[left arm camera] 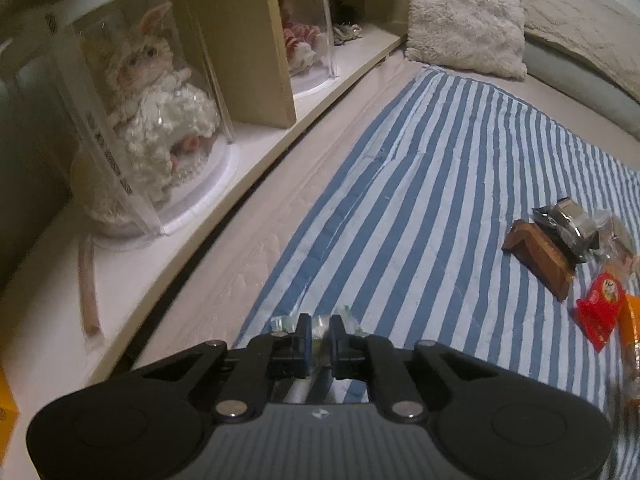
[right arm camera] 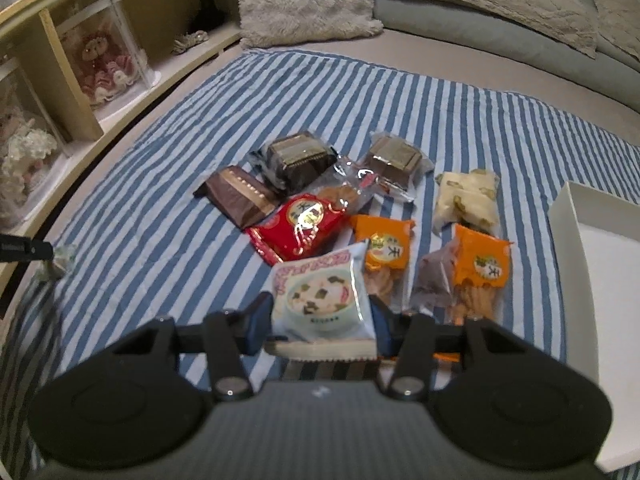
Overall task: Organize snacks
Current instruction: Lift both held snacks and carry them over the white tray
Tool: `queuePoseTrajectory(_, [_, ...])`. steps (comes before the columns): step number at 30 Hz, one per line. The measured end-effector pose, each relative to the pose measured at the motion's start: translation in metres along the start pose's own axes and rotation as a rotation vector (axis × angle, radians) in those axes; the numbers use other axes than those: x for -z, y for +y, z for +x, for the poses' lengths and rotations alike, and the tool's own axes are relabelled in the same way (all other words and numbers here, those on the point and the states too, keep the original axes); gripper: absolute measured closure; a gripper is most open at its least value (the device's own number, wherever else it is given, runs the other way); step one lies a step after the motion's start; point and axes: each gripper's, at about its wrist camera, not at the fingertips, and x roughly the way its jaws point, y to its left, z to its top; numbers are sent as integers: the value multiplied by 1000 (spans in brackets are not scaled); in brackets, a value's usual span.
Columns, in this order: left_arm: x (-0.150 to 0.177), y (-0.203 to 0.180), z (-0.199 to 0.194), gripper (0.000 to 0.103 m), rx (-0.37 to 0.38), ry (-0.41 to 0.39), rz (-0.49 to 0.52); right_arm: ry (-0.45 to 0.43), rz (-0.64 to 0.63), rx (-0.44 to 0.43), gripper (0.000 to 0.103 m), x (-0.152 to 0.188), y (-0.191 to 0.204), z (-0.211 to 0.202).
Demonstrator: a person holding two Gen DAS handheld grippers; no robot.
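My right gripper [right arm camera: 318, 322] is shut on a pale blue snack packet [right arm camera: 322, 296] and holds it above the striped cloth [right arm camera: 160, 200]. Behind it lie a red packet [right arm camera: 298, 226], two orange packets [right arm camera: 386, 246] [right arm camera: 482, 264], dark brown packets [right arm camera: 238, 196] [right arm camera: 298, 160] [right arm camera: 394, 160] and a cream nougat pack [right arm camera: 468, 198]. A white box [right arm camera: 592, 264] sits at the right. My left gripper [left arm camera: 320, 330] is shut on a small clear-wrapped candy [left arm camera: 320, 326] over the cloth's left edge; it also shows at the far left of the right wrist view [right arm camera: 60, 258].
A cream shelf [left arm camera: 248, 148] with dolls in clear cases [left arm camera: 156, 120] runs along the left. A fluffy pillow [right arm camera: 304, 0] and bedding lie at the back. In the left wrist view, the brown packet [left arm camera: 538, 258] and the red packet [left arm camera: 600, 308] lie at right.
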Motion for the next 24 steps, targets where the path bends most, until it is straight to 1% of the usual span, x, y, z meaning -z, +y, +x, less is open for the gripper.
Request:
queuePoseTrajectory(1, [1,1,1,80,6,9,-6,-2,-1,1,47,1,-1,-1])
queuePoseTrajectory(2, [2,3,3,63,6,14,-15,-3,-6,3,47,1,-2,-2])
queuePoseTrajectory(3, [3,4,5,48,6,20,-25,-4,-8,5,47,2,-3,-2])
queuePoseTrajectory(4, [4,5,8,45,5,27,-32,-4,-9,5,47,2,-4,-2])
queuePoseTrajectory(6, [4,6,12,45,-6,38,-39,-3,-3,6,47,2,-6,-2])
queuePoseTrajectory(9, [2,7,15,46,-6,25,-56,0,-3,5,47,0,-8,0])
queuePoseTrajectory(12, [2,0,19,47,-7,20,-18,4,-11,4,47,0,-6,3])
queuePoseTrajectory(15, [3,-4,24,51,-23,29,18,11,-18,5,47,0,-3,7])
queuePoseTrajectory(21, [2,0,23,58,-4,24,12,16,-31,-4,47,-1,0,10])
queuePoseTrajectory(24, [2,0,18,58,-2,19,2,12,-36,-8,47,-1,1,10])
